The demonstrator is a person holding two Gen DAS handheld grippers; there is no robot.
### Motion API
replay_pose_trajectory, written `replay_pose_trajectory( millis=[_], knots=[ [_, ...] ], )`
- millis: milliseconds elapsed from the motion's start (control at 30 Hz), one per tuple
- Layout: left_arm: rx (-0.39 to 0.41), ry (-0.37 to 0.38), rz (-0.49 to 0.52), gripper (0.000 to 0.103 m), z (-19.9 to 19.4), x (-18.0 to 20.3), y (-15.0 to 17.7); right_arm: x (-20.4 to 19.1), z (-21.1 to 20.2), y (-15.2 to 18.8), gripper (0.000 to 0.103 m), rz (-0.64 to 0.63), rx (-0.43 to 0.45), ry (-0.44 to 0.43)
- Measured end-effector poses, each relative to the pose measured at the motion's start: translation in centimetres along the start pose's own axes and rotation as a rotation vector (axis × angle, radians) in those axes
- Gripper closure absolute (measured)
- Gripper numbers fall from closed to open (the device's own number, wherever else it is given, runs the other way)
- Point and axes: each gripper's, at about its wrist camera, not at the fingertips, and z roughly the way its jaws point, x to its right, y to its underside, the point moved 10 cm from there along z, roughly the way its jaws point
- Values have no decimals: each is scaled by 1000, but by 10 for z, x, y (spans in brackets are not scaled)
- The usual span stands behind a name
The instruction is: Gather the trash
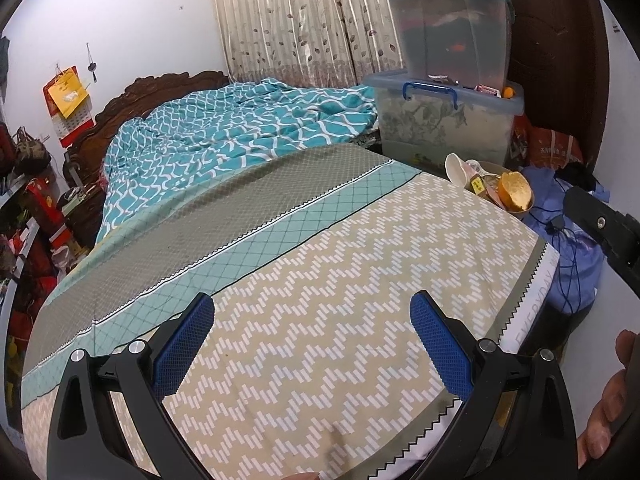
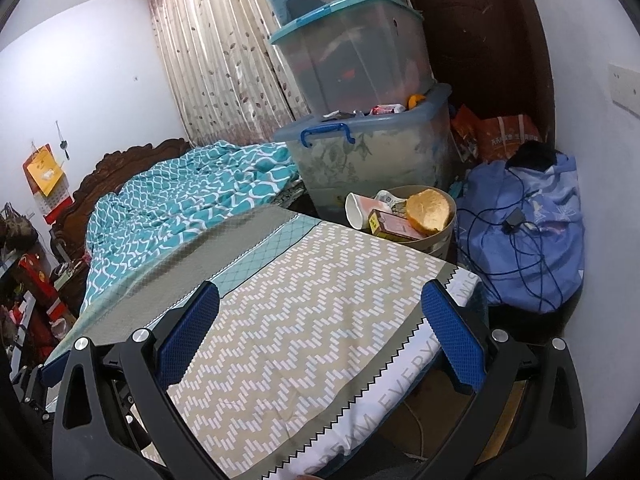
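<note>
A round tan bin (image 2: pixel 444 236) stands beside the bed's far right corner, holding an orange peel (image 2: pixel 428 210), a white paper cup (image 2: pixel 358 210) and a small carton (image 2: pixel 394 224). The left wrist view shows the same bin (image 1: pixel 516 210) with the orange peel (image 1: pixel 516 190) past the bed edge. My left gripper (image 1: pixel 312 344) is open above the zigzag-patterned bed sheet (image 1: pixel 320 280), nothing between its blue pads. My right gripper (image 2: pixel 320 336) is open too, over the sheet's (image 2: pixel 304 320) right edge. Part of the right gripper's black body (image 1: pixel 600 228) shows at the left view's right side.
Stacked clear storage boxes (image 2: pixel 360 120) stand behind the bin. A blue cloth bundle (image 2: pixel 528 232) with a tangled cable lies on the floor to the right. A teal quilt (image 1: pixel 224 136) covers the bed's far half. Cluttered shelves (image 1: pixel 28 220) line the left wall. A hand (image 1: pixel 608 408) shows at lower right.
</note>
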Motion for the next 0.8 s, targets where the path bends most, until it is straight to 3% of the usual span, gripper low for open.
replay_pose_trajectory(
  millis=[800],
  knots=[
    [3,8,58,8,-2,27,-8,29,0,-11,3,54,10,8]
  ],
)
